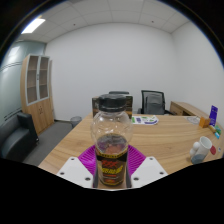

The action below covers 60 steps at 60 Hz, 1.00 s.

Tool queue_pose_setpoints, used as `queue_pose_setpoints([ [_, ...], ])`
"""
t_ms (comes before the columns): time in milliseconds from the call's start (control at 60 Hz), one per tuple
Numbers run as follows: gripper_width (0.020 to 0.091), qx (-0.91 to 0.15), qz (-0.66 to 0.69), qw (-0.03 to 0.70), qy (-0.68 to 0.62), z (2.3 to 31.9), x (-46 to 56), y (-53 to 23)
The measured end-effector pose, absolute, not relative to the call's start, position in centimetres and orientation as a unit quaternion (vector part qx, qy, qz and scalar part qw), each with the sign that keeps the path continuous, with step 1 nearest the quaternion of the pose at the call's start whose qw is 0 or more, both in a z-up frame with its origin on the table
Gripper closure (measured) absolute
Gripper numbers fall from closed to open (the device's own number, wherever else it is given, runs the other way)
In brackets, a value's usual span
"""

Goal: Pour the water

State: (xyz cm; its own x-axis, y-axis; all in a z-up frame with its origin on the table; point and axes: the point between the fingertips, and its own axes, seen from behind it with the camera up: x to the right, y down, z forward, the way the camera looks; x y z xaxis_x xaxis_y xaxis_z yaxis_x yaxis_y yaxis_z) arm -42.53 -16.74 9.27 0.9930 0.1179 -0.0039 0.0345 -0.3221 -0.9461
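Observation:
A clear bottle (111, 140) with a black cap and a dark red-and-yellow label stands upright between the two fingers of my gripper (111, 170). Both purple pads (88, 157) press against its sides, so the gripper is shut on it. The bottle seems lifted above the wooden table (170, 140). Its upper part looks clear, and I cannot tell the liquid level. A white cup (201, 149) stands on the table to the right, beyond the fingers.
The long wooden table runs ahead and to the right, with papers (146, 121) and small items on it. Black office chairs (152, 101) stand behind the table. A wooden cabinet (38, 88) and a dark sofa (17, 135) are at the left.

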Motion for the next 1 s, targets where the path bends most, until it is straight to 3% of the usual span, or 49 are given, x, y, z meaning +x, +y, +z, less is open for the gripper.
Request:
queue_pose_setpoints([
  [133, 0.0735, -0.810, 0.076, 0.581, -0.026, 11.3, -41.6, -17.0],
  [317, 0.0737, -0.766, 0.266, 0.575, 0.108, 20.0, -39.1, -17.0],
  [467, 0.0738, -0.674, 0.457, 0.521, 0.255, 26.2, -33.5, -16.4],
  [550, 0.0739, -0.606, 0.546, 0.471, 0.337, 27.3, -29.7, -15.5],
  [633, 0.0738, -0.531, 0.616, 0.412, 0.411, 27.5, -25.1, -15.5],
  [883, 0.0736, -0.402, 0.678, 0.293, 0.542, 20.5, -17.3, -14.1],
  [1000, 0.0739, -0.392, 0.676, 0.260, 0.568, 18.0, -16.2, -13.7],
])
